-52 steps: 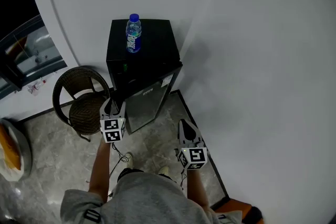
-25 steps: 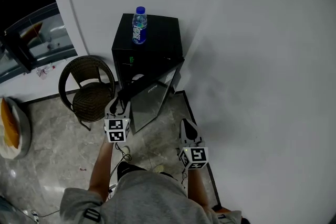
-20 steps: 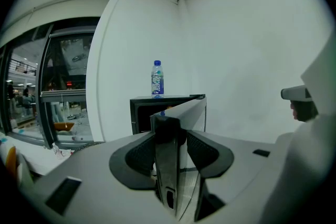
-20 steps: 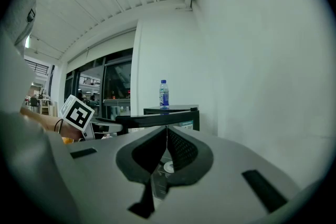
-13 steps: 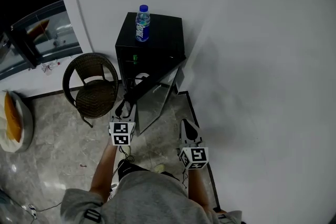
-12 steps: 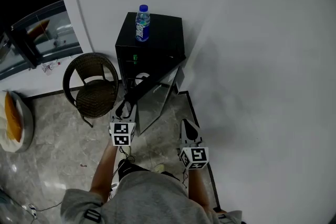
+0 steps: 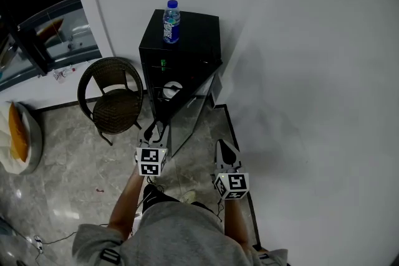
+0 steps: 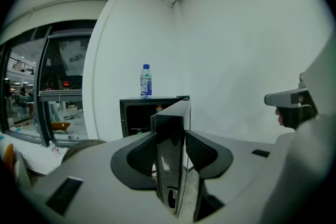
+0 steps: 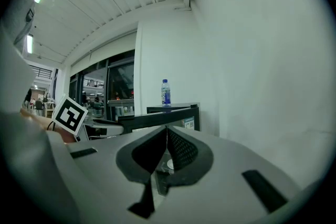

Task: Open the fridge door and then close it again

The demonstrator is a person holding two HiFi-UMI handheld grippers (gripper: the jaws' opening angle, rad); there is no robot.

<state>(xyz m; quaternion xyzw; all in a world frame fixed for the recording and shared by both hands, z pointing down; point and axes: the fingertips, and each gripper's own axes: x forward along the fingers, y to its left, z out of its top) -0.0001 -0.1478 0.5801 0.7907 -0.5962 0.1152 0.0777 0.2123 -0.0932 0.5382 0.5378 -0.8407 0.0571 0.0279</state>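
left gripper (image 8: 171, 157) is clamping the free edge of the open fridge door (image 8: 172, 123), its jaws just closing in on it. right gripper (image 9: 166, 147) is hovering beside the door, jaws together, empty.

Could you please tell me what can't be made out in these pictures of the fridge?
Inside of the black mini fridge: head view, its open black door covers most; left gripper view, dark and small.
Print on the clear plastic water bottle: too small, every view.
The white and orange object: head view, cut off by the left edge.
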